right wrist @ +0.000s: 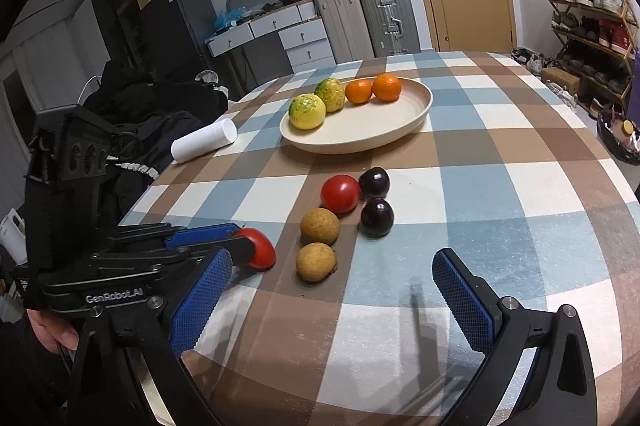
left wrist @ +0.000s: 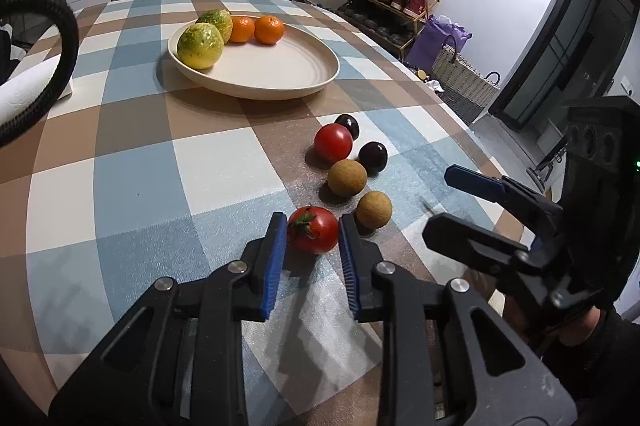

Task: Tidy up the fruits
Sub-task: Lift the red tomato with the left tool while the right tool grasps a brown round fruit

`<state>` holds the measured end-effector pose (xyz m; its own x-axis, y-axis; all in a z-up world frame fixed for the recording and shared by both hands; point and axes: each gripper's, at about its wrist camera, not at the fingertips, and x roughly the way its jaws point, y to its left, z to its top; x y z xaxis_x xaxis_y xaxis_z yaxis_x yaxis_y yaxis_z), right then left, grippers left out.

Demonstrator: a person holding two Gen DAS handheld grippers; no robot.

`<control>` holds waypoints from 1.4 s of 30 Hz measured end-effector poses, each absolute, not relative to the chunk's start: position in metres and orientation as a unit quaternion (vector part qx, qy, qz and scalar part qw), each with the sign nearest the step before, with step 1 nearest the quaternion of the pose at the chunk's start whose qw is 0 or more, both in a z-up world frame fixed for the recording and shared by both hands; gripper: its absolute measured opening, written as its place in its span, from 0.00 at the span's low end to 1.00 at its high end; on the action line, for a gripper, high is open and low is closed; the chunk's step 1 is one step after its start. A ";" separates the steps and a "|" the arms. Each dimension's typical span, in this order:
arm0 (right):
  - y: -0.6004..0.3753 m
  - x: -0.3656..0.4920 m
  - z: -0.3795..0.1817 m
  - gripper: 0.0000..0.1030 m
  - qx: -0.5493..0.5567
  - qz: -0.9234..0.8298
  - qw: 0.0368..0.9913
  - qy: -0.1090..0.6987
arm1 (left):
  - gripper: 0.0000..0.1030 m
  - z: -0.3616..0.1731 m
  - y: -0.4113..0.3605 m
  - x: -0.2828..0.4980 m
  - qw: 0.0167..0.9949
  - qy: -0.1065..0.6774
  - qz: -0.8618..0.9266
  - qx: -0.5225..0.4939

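Closing on the near tomato (left wrist: 313, 235) is the left gripper (left wrist: 313, 226), jaws narrow around it; right gripper (right wrist: 332, 266) held wide, empty; four fruits are plated on the far plate (left wrist: 280, 82), six left.

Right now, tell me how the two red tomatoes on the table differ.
The near tomato sits between the left tool's fingers; the far tomato lies free among the dark plums and brown fruits. The near tomato shows its green stem, lying sideways; the far tomato shows none. Both are red, round, similar in size, and on the checked tablecloth, not the plate.
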<state>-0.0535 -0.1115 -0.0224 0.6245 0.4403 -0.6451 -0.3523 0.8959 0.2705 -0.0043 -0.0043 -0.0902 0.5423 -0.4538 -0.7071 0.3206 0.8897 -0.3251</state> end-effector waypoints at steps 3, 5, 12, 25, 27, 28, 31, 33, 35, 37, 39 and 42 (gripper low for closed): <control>-0.108 -0.054 -0.023 1.00 0.051 0.220 0.900 0.373 | 0.22 -0.091 -0.004 -0.001 0.874 0.425 -0.222 -0.083; -0.108 -0.054 -0.024 1.00 0.049 0.221 0.900 0.373 | 0.24 -0.093 -0.006 0.003 0.872 0.427 -0.224 -0.085; -0.105 -0.052 -0.028 0.81 0.051 0.239 0.890 0.385 | 0.24 -0.100 -0.013 0.009 0.866 0.436 -0.230 -0.081; -0.087 -0.039 -0.040 0.52 0.034 0.257 0.874 0.410 | 0.24 -0.103 -0.002 0.015 0.862 0.439 -0.227 -0.114; -0.084 -0.037 -0.042 0.44 0.029 0.254 0.874 0.414 | 0.24 -0.102 0.002 0.013 0.863 0.437 -0.223 -0.117; -0.083 -0.036 -0.043 0.38 0.027 0.253 0.873 0.416 | 0.24 -0.101 0.004 0.012 0.864 0.436 -0.221 -0.119; -0.082 -0.034 -0.046 0.25 0.026 0.245 0.874 0.418 | 0.24 -0.096 0.009 0.010 0.868 0.431 -0.217 -0.121; -0.085 -0.035 -0.046 0.25 0.030 0.242 0.876 0.415 | 0.24 -0.091 0.013 0.010 0.870 0.427 -0.214 -0.123; -0.088 -0.036 -0.043 0.25 0.036 0.242 0.880 0.408 | 0.24 -0.087 0.014 0.011 0.872 0.423 -0.214 -0.123; -0.094 -0.036 -0.040 0.25 0.049 0.244 0.882 0.401 | 0.24 -0.082 0.015 0.014 0.874 0.419 -0.213 -0.124; -0.100 -0.036 -0.034 0.25 0.059 0.242 0.885 0.392 | 0.24 -0.077 0.017 0.017 0.875 0.415 -0.213 -0.127; -0.108 -0.034 -0.023 0.25 0.067 0.245 0.892 0.373 | 0.24 -0.070 0.016 0.024 0.878 0.409 -0.215 -0.127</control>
<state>-0.0336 -0.1077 -0.0225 0.6018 0.4861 -0.6337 -0.3867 0.8716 0.3013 0.0239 0.0164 -0.0702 0.5736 -0.4804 -0.6635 0.2728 0.8757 -0.3983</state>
